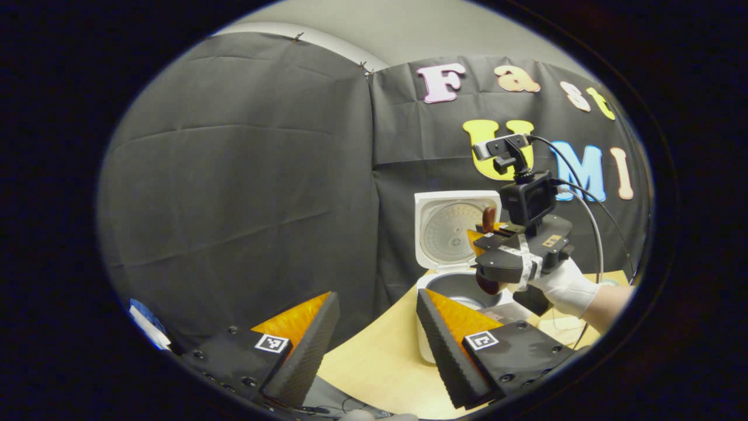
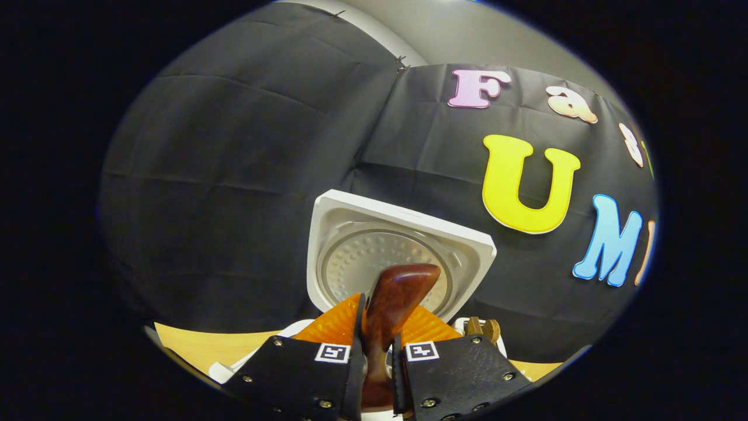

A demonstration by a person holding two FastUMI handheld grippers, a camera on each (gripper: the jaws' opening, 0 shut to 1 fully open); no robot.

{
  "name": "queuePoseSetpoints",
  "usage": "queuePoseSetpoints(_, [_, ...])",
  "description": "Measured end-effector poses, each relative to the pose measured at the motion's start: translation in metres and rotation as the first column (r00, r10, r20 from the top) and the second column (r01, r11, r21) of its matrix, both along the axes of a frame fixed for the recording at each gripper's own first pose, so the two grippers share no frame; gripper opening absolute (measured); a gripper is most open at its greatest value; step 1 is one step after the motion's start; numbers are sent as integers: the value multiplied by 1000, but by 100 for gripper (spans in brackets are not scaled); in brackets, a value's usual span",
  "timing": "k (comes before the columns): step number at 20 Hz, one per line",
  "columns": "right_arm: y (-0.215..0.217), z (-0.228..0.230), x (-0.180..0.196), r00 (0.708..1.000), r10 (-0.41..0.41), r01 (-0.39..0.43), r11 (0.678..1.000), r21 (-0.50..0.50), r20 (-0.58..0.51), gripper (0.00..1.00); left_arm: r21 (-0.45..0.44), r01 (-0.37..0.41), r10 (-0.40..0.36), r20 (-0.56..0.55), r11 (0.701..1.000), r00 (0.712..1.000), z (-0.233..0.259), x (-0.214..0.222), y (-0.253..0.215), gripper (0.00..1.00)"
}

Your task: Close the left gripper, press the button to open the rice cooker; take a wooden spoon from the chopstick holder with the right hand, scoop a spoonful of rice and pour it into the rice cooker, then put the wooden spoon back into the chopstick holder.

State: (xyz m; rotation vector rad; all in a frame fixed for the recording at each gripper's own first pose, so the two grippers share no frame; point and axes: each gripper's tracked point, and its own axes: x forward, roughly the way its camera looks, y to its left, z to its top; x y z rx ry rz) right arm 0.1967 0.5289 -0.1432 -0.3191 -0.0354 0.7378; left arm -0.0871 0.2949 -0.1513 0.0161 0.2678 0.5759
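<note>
The wooden spoon (image 2: 392, 310) stood clamped between the fingers of the right gripper (image 2: 377, 351), both fingers pressing on its shaft. In the right gripper view its long axis ran forward and up from the jaws, with one rounded end rising ahead of the fingertips toward the raised lid (image 2: 397, 257). In the left gripper view the same gripper (image 1: 514, 257) hung over the near right rim of the rice cooker (image 1: 461, 280), held by a gloved hand (image 1: 564, 286), and the spoon's dark lower end (image 1: 486, 285) dipped just over the inner pot (image 1: 461, 292). Whether any rice lay in the bowl of the spoon could not be told. The move ahead seemed to turn on this one relation: the spoon's low end sat right above the open pot, so a tilt or a lift from the right hand would decide it, and the right hand was by far the nearer of the two.

The left gripper (image 1: 374, 345) waited nearer and to the left, its jaws spread wide with nothing between them, pointing across the table (image 1: 380, 356) toward the cooker's near side.

The cooker stood open at the far end of the pale wooden table, lid upright against the black cloth wall. Two brown tips (image 2: 482, 328), perhaps utensils in the chopstick holder, showed just right of the right gripper's fingers
</note>
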Motion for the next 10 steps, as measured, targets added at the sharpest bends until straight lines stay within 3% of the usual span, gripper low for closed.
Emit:
queuePoseSetpoints(3, [-2,1,4,989,6,12,993,122,-151,20,2,5,-5,1,1000,1000,1,1,0,95])
queuePoseSetpoints(6, [-7,18,-1,942,53,61,943,327,-331,21,7,14,-14,5,1000,1000,4,3,-2,97])
queuePoseSetpoints(8, [-21,31,6,920,57,114,907,405,-388,21,17,25,-25,10,1000,1000,7,4,-6,91])
queuePoseSetpoints(10, [-41,46,19,917,38,152,886,438,-396,21,24,39,-39,13,999,999,11,9,-10,94])
